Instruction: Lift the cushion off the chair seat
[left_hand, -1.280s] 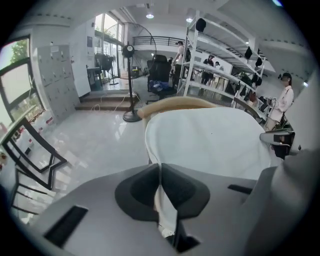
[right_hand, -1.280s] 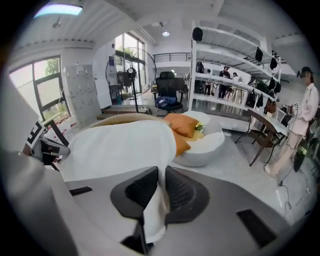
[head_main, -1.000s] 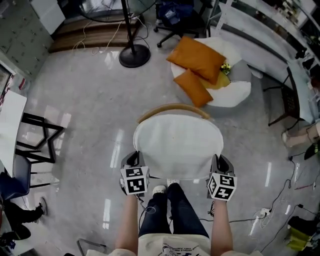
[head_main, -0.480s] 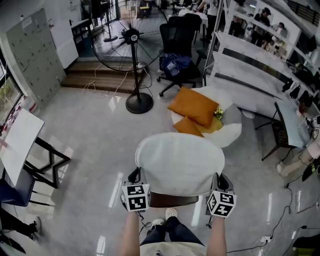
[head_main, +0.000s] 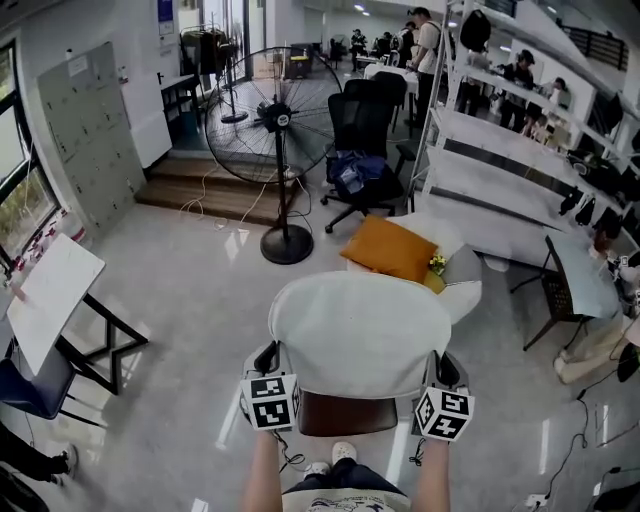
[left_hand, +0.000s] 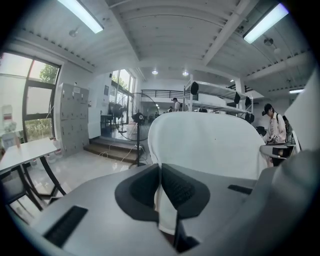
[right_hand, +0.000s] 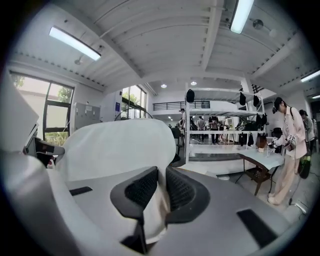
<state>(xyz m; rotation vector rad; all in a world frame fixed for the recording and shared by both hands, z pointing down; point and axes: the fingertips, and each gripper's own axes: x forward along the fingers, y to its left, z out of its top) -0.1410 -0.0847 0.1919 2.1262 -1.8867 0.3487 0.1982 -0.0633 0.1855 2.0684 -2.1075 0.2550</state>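
Aloft, cushion (head_main: 360, 330) pinched by left gripper (left_hand: 160, 182), right gripper (right_hand: 160, 186) (seat (head_main: 335, 412) below)

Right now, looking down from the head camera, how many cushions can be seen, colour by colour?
White rounded fabric cushion: 1
Orange square fabric cushion: 1
Total: 2

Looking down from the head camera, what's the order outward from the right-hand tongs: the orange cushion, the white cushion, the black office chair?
1. White cushion: clamped at its right edge by the right tongs.
2. Orange cushion: just beyond the white one, slightly left.
3. Black office chair: farther back, past the orange one.
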